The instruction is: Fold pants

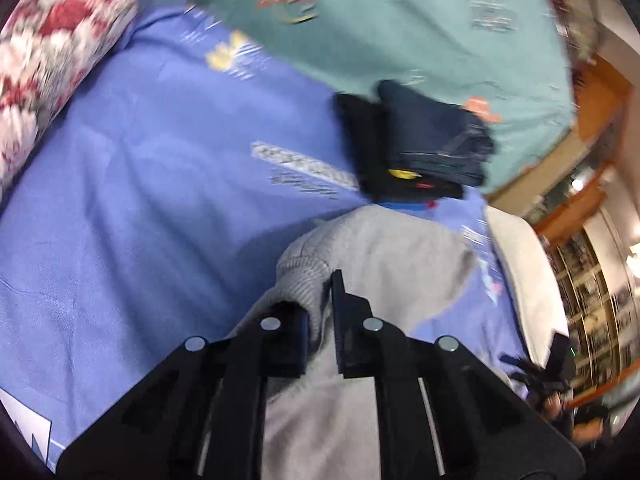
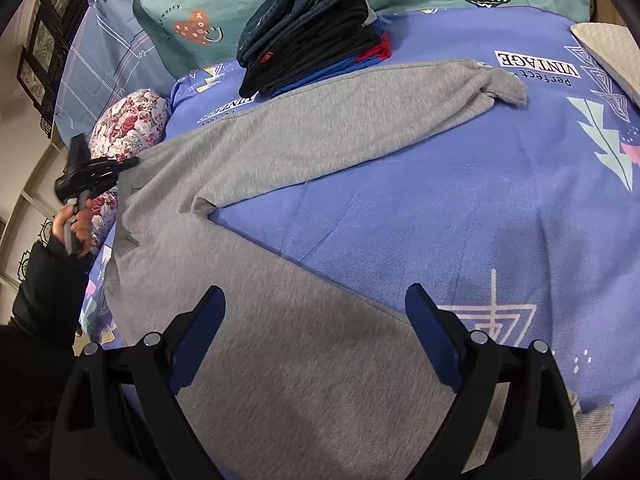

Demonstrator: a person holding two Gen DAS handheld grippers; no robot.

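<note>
Grey sweatpants point(image 2: 280, 208) lie spread in a V on the blue bedspread point(image 2: 460, 220), one leg reaching to the far right, its ribbed cuff point(image 2: 506, 88) flat. My left gripper point(image 1: 320, 312) is shut on the pants' ribbed waistband point(image 1: 308, 268) and also shows at the left of the right wrist view point(image 2: 94, 172), at the waist end. My right gripper point(image 2: 316, 312) is open, its jaws wide apart above the near leg point(image 2: 304, 360), holding nothing.
A stack of folded dark jeans and pants point(image 2: 308, 32) point(image 1: 424, 144) sits at the far side. A floral bolster point(image 1: 52, 60) point(image 2: 128, 128) lies by the waist end. A teal sheet point(image 1: 420, 32), a white pillow point(image 2: 612, 56) and wooden shelves point(image 1: 592, 280) border the bed.
</note>
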